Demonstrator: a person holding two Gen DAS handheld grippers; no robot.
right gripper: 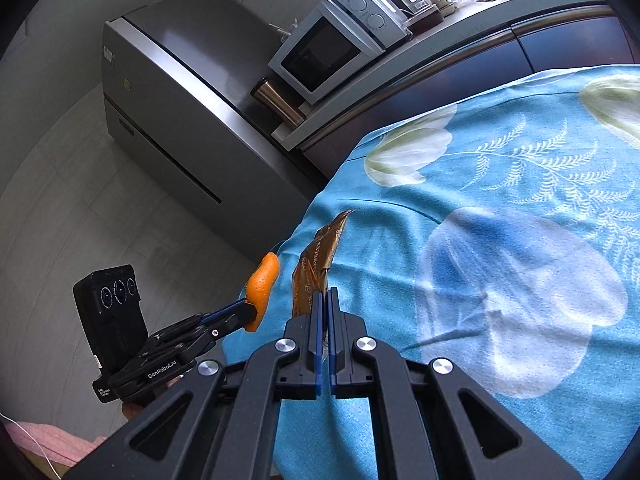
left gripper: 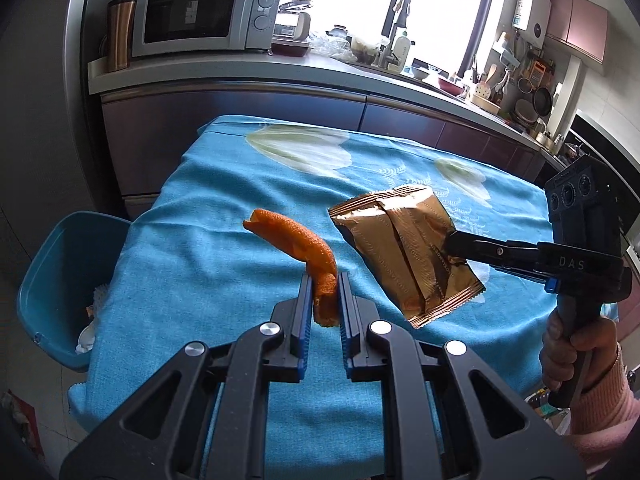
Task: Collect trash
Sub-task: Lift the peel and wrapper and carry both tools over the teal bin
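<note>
Blue flowered cloth covers the table (left gripper: 192, 240) in a kitchen. Nearest, the left gripper (left gripper: 325, 286) pinches an orange peel (left gripper: 296, 246) by its lower end, held up over the cloth's near edge. Just beyond, the right gripper (right gripper: 325, 296) is clamped on one corner of a gold snack wrapper (left gripper: 404, 252), lifted clear of the cloth. Off the table's left edge stands a blue trash bin (left gripper: 52, 280). Farther back, a microwave (left gripper: 204, 16) sits on the counter (left gripper: 320, 68).
</note>
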